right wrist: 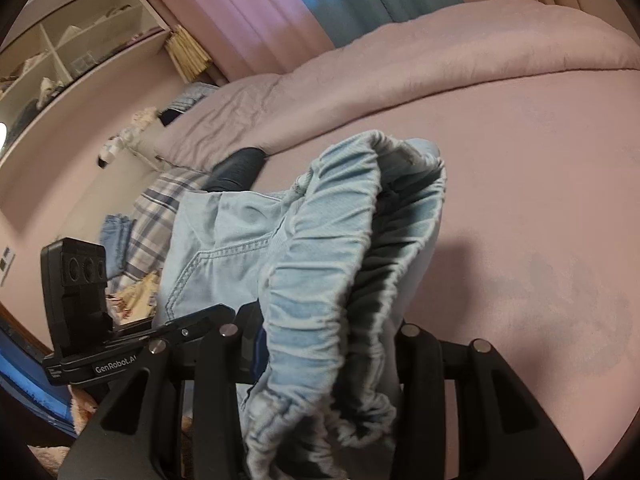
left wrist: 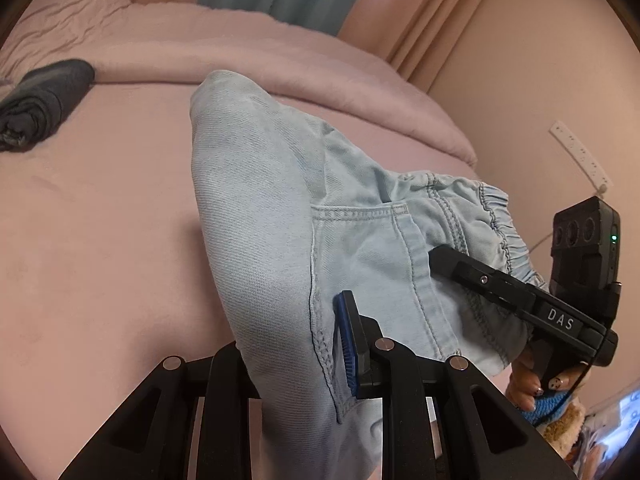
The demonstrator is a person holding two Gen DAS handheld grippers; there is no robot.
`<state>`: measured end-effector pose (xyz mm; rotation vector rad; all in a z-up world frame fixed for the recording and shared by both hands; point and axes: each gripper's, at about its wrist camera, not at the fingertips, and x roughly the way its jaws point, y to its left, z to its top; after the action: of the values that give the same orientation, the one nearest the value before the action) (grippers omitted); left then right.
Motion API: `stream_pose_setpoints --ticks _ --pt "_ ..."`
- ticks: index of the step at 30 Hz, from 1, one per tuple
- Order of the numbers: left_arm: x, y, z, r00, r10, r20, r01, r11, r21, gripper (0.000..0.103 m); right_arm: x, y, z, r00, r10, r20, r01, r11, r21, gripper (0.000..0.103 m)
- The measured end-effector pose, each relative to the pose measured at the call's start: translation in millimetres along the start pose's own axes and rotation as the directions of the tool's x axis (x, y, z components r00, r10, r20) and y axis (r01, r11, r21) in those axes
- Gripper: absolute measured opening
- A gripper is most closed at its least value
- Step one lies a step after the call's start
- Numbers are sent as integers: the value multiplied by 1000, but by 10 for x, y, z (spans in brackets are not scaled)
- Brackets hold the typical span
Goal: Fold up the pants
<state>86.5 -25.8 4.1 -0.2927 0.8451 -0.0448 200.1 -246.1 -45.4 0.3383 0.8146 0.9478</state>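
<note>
Pants [left wrist: 272, 208], pale blue denim with an elastic waistband [right wrist: 320, 264], are up off the bed [left wrist: 100, 220] and hanging between the two grippers. Left gripper [left wrist: 296, 356] has its jaws drawn in tight on a fold of the denim beside the back pocket [left wrist: 372, 252], and you can see the blue pad [left wrist: 346, 344] of one finger pressed flat against the fabric. Cloth bulges up and over from that grip and peaks toward the far side of the bed.

Over to the right gripper [right wrist: 324, 344]: its jaws stand partly apart, with the bunched, gathered waistband packed between them and draped over the front, so it has hold of the waist end. From the left wrist view that same gripper [left wrist: 512, 292] shows side-on, its finger lying along the pocket seam, with a hand [left wrist: 528, 384] wrapped round the handle below.

Both grips sit close together at the top of the garment. Below it lies a pink sheet with a pink duvet [left wrist: 280, 52] rolled along the far edge. A dark folded garment [left wrist: 44, 100] rests on the bed off to the left, well apart from the pants. Striped and plaid clothes [right wrist: 156, 216] are piled near the bed's edge, behind the left gripper's camera block [right wrist: 80, 276].
</note>
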Motion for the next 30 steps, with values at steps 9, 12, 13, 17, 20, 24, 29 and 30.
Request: stream_pose_setpoints --ticks 9,12,13,17,20,24,29,30 --pt "348 45 30 999 -10 -52 9 1000 -12 21 191 -177 -17 997 -67 -38 68 997 34 40" --pt "354 50 38 998 -9 -56 8 1000 -11 21 218 -169 -22 996 -79 -37 80 996 32 40" --pt "369 44 37 998 -9 -56 9 1000 -8 21 231 -171 -22 996 -80 -38 81 996 35 40" --pt "443 99 49 997 -7 -72 6 1000 -20 21 287 -221 -48 995 -87 -54 90 995 47 40" --pt "550 102 45 996 10 -92 -12 1000 -23 21 353 -259 -85 991 -105 -78 109 993 51 40" --pt "657 149 3 993 26 -115 -29 999 -30 21 467 -298 -128 984 -137 -116 144 988 57 42" --pt "753 199 -16 990 32 -138 -39 998 -47 27 542 -331 -165 976 -168 -141 179 982 67 47" --pt "780 215 -29 988 43 -147 -50 998 -48 30 557 -342 -174 974 -172 -147 184 980 71 49"
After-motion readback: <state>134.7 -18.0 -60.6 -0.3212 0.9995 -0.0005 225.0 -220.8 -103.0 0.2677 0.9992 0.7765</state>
